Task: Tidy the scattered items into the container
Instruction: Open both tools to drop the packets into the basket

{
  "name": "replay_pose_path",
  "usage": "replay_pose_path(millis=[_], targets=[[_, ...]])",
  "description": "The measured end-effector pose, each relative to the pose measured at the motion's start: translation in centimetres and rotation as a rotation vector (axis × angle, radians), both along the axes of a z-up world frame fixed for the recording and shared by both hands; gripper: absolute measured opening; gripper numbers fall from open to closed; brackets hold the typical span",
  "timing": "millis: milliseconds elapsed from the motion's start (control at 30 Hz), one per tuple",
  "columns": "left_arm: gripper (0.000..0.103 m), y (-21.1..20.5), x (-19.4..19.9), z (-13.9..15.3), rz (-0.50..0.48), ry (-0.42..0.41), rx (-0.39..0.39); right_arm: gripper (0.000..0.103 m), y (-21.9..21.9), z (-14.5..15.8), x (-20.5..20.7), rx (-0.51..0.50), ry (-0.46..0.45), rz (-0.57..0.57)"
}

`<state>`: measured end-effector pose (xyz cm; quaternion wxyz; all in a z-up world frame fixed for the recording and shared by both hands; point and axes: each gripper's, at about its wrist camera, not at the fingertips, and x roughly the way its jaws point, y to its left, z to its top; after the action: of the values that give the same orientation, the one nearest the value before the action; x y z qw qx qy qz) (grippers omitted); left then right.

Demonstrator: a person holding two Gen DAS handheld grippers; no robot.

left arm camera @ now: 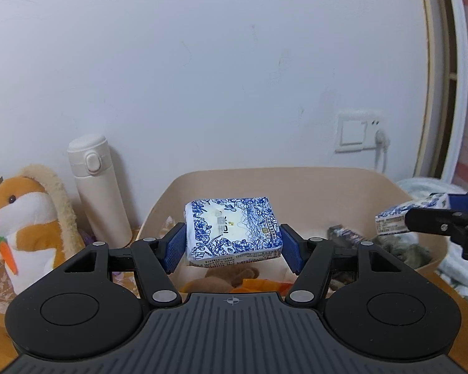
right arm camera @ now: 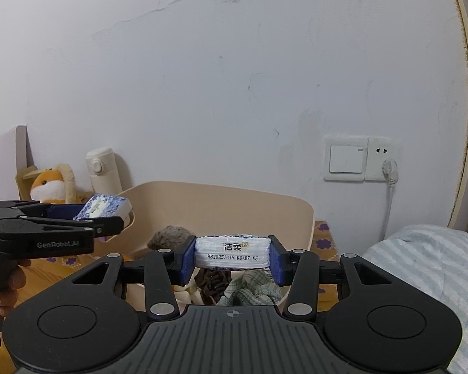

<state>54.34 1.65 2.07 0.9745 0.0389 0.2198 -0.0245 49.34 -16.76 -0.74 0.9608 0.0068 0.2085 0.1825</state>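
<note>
- Left wrist view: the left gripper point(left arm camera: 233, 241) is clamped on a blue-and-white tissue pack point(left arm camera: 232, 232), held flat by its two short ends between the blue pads.
- The pack sits right at the fingertips, above the near part of the beige tub point(left arm camera: 296, 176); toys and cloth lie in the tub just below it.
- To finish well, I would carry the pack a little further forward past the near rim, lower it close to the pile, then part the jaws so it drops flat rather than tumbling out.
- At the right edge of this view the right gripper point(left arm camera: 427, 210) brings a second tissue pack point(left arm camera: 404, 213) over the tub's right rim.
- Right wrist view: the right gripper point(right arm camera: 232, 255) grips the second tissue pack point(right arm camera: 232, 251) edge-on, its printed end facing the camera.
- This pack hangs between the fingertips over the tub's point(right arm camera: 234, 188) near right part, with cloth below; how high above is hard to judge here.
- The left gripper point(right arm camera: 109, 215) is off to the left at the tub's left rim, so release one pack at a time to keep the two apart.
</note>
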Motion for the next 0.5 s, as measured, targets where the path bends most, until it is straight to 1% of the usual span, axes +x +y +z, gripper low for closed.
replay_pose_path(millis=[133,300,500], targets=[[0.064,-0.1,1.0,-0.8,0.022,0.031,0.006,0.043,0.5,-0.5,0.5,-0.019,0.005,0.010],[0.064,-0.3,1.4,-1.8,0.025,0.048,0.042,0.043,1.6,-1.1,0.5,-0.076,0.005,0.025],[0.065,-0.2,1.5,-2.0,0.021,0.063,0.036,0.043,2.2,-1.2,0.7,-0.086,0.017,0.030]])
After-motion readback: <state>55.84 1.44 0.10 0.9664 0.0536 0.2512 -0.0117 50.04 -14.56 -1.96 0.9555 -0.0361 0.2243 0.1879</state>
